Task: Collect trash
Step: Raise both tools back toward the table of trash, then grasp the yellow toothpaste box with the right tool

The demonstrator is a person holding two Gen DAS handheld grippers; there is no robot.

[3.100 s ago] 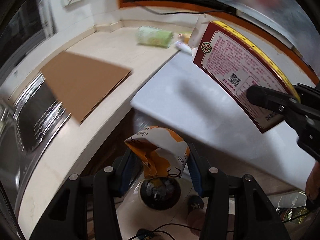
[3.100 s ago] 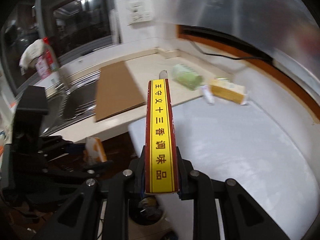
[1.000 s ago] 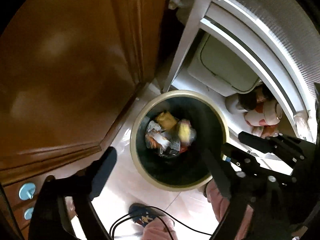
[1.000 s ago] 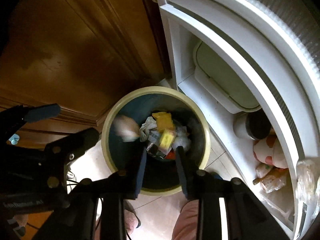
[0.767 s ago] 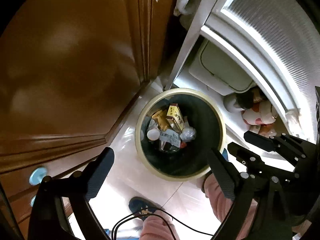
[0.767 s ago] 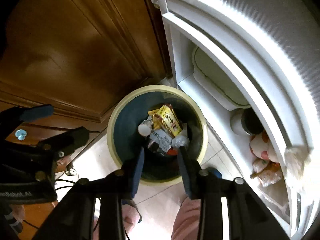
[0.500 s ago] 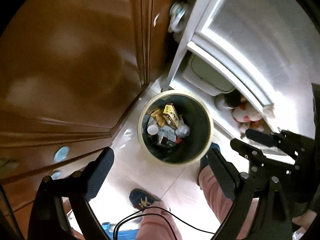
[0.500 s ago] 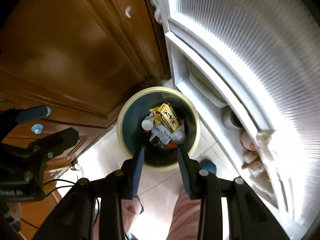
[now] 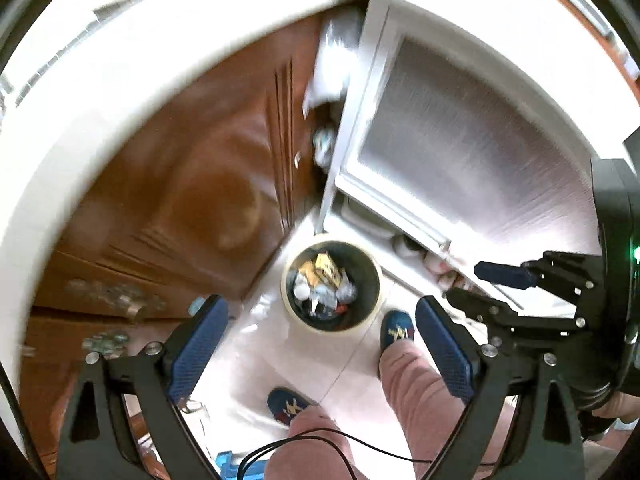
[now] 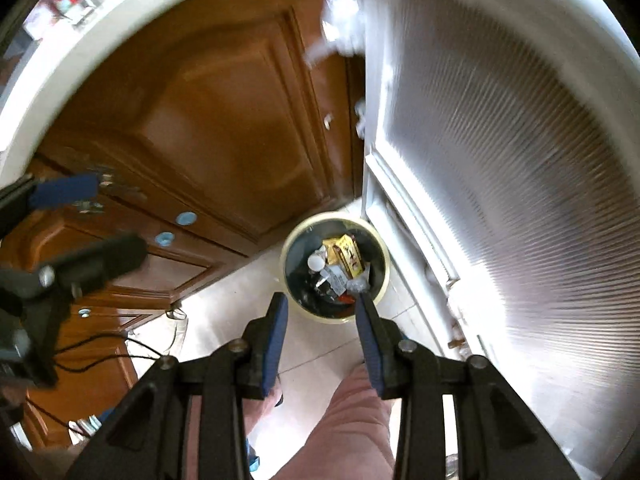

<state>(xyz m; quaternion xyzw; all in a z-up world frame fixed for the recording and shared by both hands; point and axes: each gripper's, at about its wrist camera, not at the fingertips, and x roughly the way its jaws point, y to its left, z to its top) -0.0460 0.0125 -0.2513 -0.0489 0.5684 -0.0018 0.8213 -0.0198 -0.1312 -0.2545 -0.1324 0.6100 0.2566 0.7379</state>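
A round cream-rimmed trash bin [image 9: 285, 292] [image 10: 286, 258] stands on the tiled floor far below both grippers. It holds crumpled wrappers and a yellow-and-red box [image 9: 326, 266] [image 10: 350, 256]. My left gripper [image 9: 320, 305] hangs high over the bin, jaws wide apart and empty; the right wrist view shows it at the left edge [image 10: 118, 218]. My right gripper [image 10: 321, 303] is also above the bin with nothing between its blue pads [image 10: 370, 334]. In the left wrist view it reaches in from the right [image 9: 480, 289].
Brown wooden cabinet doors [image 9: 192, 184] [image 10: 224, 112] rise left of the bin under a white counter edge [image 9: 80, 92]. A white frosted door [image 10: 500, 152] stands to the right. A person's pink-trousered leg [image 9: 412, 396] and blue slippers [image 9: 396, 330] are near the bin; a black cable [image 9: 320, 438] trails below.
Both grippers have risen well above the bin, which now looks smaller. The packet and the box that they held three seconds ago lie in the bin; both grippers are empty.
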